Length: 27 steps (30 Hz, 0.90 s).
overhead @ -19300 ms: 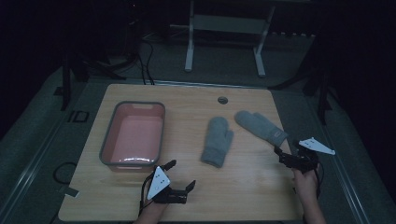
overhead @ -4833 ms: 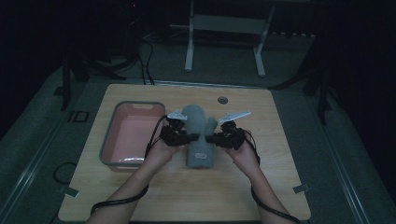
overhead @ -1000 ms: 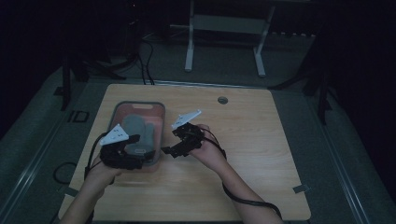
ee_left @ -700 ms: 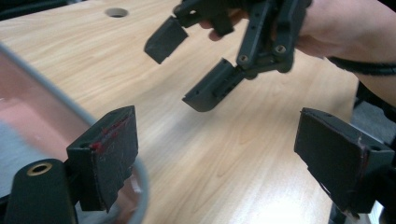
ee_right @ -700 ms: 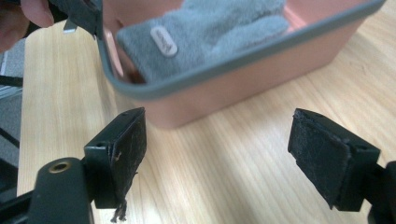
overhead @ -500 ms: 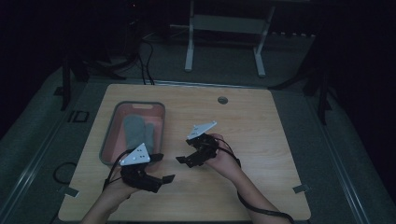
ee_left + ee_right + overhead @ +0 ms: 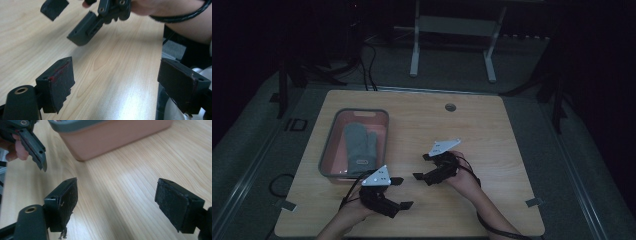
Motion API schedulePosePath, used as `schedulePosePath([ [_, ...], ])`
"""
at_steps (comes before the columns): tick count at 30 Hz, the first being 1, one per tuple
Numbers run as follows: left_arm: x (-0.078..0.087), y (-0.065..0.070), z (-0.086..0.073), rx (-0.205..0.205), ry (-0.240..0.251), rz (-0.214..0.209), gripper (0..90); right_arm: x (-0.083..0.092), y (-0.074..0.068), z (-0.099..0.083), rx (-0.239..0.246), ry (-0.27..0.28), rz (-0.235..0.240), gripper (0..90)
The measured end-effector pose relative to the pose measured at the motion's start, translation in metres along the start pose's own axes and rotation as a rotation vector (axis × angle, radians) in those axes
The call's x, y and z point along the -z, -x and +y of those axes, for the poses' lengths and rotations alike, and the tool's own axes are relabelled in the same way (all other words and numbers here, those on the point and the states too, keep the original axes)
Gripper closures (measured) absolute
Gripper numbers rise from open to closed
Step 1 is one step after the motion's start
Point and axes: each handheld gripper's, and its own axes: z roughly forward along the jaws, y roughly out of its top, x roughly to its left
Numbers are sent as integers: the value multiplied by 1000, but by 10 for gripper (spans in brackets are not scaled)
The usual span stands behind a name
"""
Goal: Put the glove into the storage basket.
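Grey mittens (image 7: 360, 145) are lying in the pink tray (image 7: 328, 152), job seemingly done, while left gripper (image 7: 397, 192) and right gripper (image 7: 420, 166) are hovering wide open, fingers empty, over the table (image 7: 492, 130)

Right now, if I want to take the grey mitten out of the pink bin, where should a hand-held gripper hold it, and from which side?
Probably the cuff end of the grey mitten, which lies flat and lengthwise in the pink bin. That end faces the person, nearest the left hand-held gripper, whose jaws stand open. Come from above, since the bin's walls block a sideways approach.
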Motion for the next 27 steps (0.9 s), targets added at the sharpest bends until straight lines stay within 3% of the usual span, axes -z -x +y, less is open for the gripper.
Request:
schedulePosePath([
  [5,-15,1,-4,4,-1,-8,143,2,4,-15,-57,-25,-26,165],
  [7,-23,3,-6,-3,-8,6,143,2,2,-20,-67,-25,-73,149],
  [10,-33,4,-7,-3,-17,-13,143,1,1,-28,-78,-22,-80,142],
  [27,-46,0,-17,-3,-23,21,143,10,7,-73,-12,-57,-178,141],
])
